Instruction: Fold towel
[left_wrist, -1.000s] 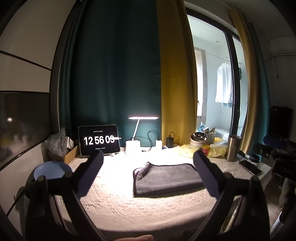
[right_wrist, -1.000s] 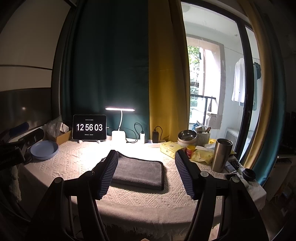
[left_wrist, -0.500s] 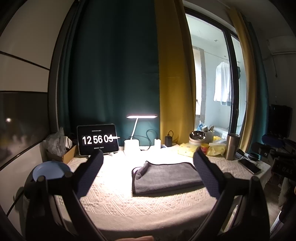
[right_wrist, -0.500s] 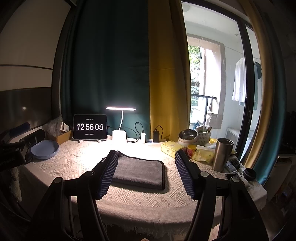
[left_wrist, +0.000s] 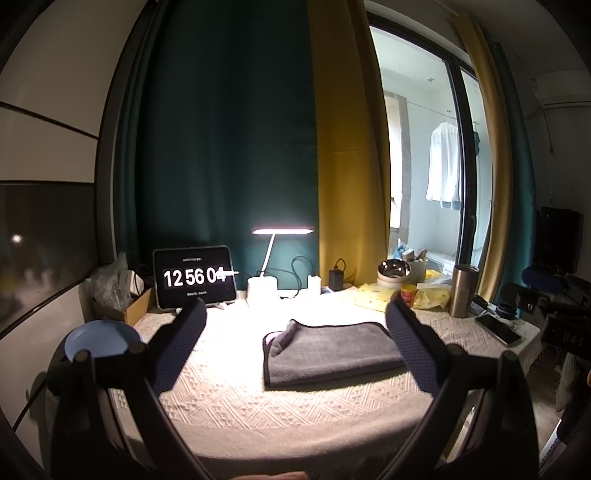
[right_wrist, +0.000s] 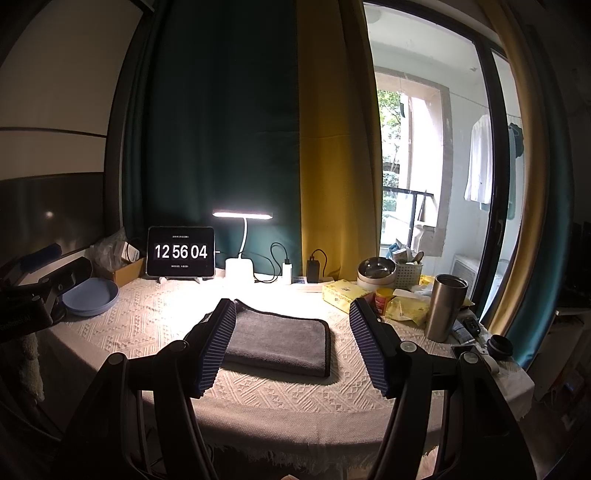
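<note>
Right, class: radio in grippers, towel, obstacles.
Left gripper open, right gripper open, both empty. Grey towel lies folded on tablecloth. Nothing blocking.

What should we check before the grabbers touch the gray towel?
1. Left gripper open with nothing in it: ok.
2. Right gripper open with nothing in it: ok.
3. Towel lying flat on the tablecloth, already folded over: ok.
4. Towel's far left corner neat: not ok, it is bunched up.
5. Steel tumbler standing apart from the towel: ok.
6. Blue plate away from the towel: ok.
</note>
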